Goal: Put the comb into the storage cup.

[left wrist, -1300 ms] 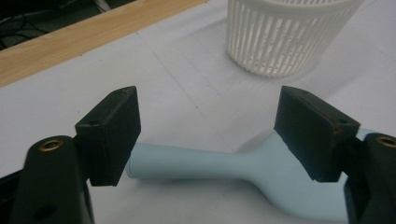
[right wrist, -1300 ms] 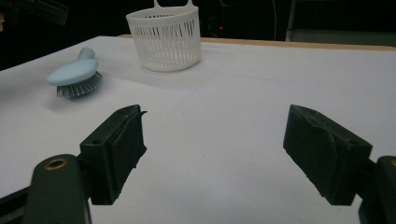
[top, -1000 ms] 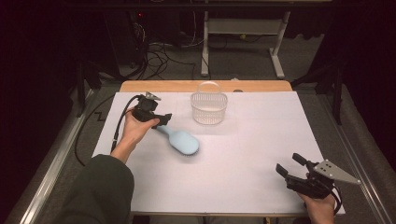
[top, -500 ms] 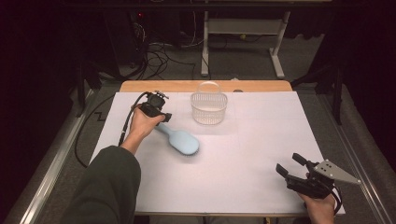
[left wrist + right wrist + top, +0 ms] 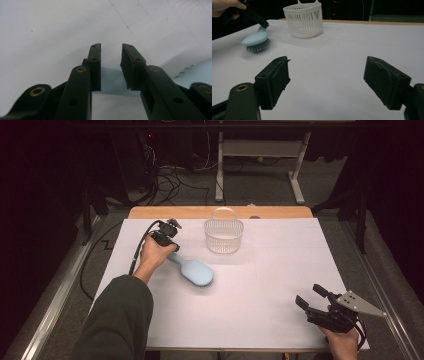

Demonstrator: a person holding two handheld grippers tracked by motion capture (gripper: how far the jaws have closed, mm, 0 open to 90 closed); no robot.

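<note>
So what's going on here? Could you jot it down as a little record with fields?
Surface: white table
Brush: light blue brush, bristles down, handle toward the left gripper
Left gripper: jaws have just been closing around the brush handle; firm grip cannot be told
Right gripper: right gripper open, nothing between its jaws, near the table's front right corner
Basket: white slatted basket upright behind the brush, apart from it

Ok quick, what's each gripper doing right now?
Left gripper: closing around the blue brush handle, pads not clearly pressing it.
Right gripper: open, empty.

Left tool (image 5: 111, 67) jaws closing, pale-blue brush handle (image 5: 110, 82) between pads, gap each side; white table (image 5: 50, 32) below.
</note>
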